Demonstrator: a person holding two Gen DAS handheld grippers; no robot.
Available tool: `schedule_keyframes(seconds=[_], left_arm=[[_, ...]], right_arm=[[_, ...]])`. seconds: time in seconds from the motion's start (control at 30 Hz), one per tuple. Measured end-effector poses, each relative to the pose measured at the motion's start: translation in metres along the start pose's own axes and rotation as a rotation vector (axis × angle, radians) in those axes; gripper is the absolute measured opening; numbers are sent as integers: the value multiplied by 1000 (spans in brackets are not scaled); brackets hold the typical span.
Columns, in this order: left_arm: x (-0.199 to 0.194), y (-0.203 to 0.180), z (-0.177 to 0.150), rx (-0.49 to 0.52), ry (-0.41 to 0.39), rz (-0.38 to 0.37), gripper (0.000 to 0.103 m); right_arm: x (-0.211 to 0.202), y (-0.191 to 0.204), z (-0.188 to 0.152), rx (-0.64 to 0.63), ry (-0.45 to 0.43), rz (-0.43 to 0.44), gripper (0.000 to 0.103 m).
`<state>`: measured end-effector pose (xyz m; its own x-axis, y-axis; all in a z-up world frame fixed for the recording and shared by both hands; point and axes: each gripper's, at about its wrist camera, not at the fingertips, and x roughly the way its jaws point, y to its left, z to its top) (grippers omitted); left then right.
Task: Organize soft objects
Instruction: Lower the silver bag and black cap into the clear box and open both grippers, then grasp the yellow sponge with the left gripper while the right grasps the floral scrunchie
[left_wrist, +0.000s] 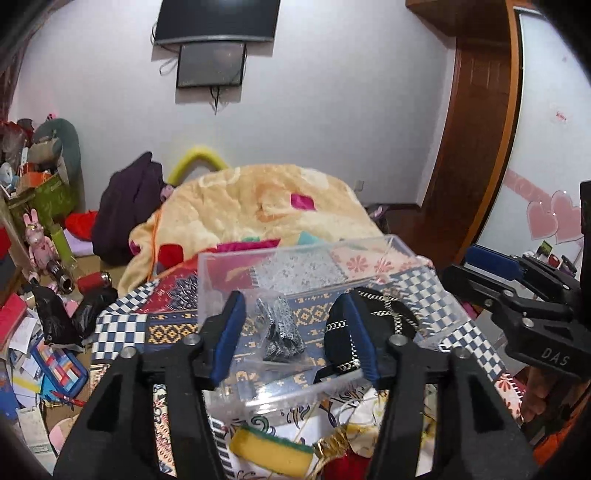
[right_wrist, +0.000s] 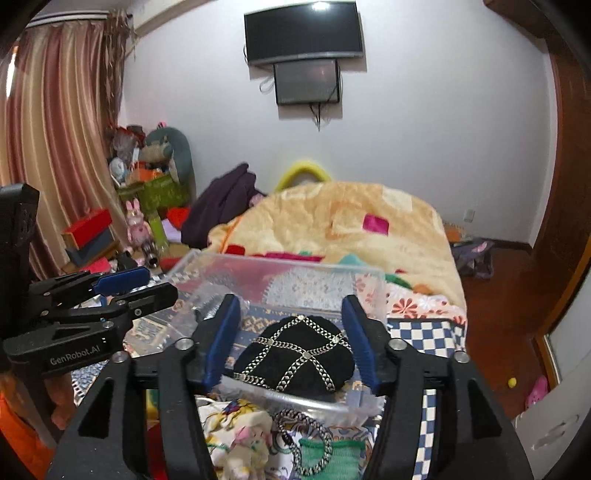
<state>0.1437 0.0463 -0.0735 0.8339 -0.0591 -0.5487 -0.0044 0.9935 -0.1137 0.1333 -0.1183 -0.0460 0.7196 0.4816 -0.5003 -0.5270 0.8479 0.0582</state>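
Note:
A clear plastic box (left_wrist: 295, 258) (right_wrist: 280, 269) stands on the patterned bedspread. Inside it lie a black cap with chain trim (right_wrist: 295, 360) (left_wrist: 373, 325) and a small bagged grey fabric item (left_wrist: 280, 332). My left gripper (left_wrist: 291, 332) is open and empty, hovering over the box's near side. My right gripper (right_wrist: 291, 339) is open and empty, with the black cap between its fingers below. A yellow and green sponge (left_wrist: 271, 450), a small plush toy (right_wrist: 247, 439) and a green knit piece (right_wrist: 328, 454) lie on the bed in front of the box.
A peach blanket (left_wrist: 258, 206) is heaped behind the box. A dark purple garment (left_wrist: 129, 206) lies at its left. Boxes, toys and papers (left_wrist: 40, 258) clutter the floor at the left. A wooden door (left_wrist: 476, 129) stands at the right.

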Motion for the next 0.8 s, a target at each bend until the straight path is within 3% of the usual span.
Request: schedule_keyframes(seconds=[0.2,0.4,0.8], left_arm=[[-34,5,-10,-18,-44,-14,80],[-45,10,-33,-8,-35,11,80],[-18,17,-89,-61,112,30,80]], right_arm=[[-18,4,-8,1,-41,10,70],[-20,7,-24,21,-27,18,70],[1,16,-73,56,111,72,70]])
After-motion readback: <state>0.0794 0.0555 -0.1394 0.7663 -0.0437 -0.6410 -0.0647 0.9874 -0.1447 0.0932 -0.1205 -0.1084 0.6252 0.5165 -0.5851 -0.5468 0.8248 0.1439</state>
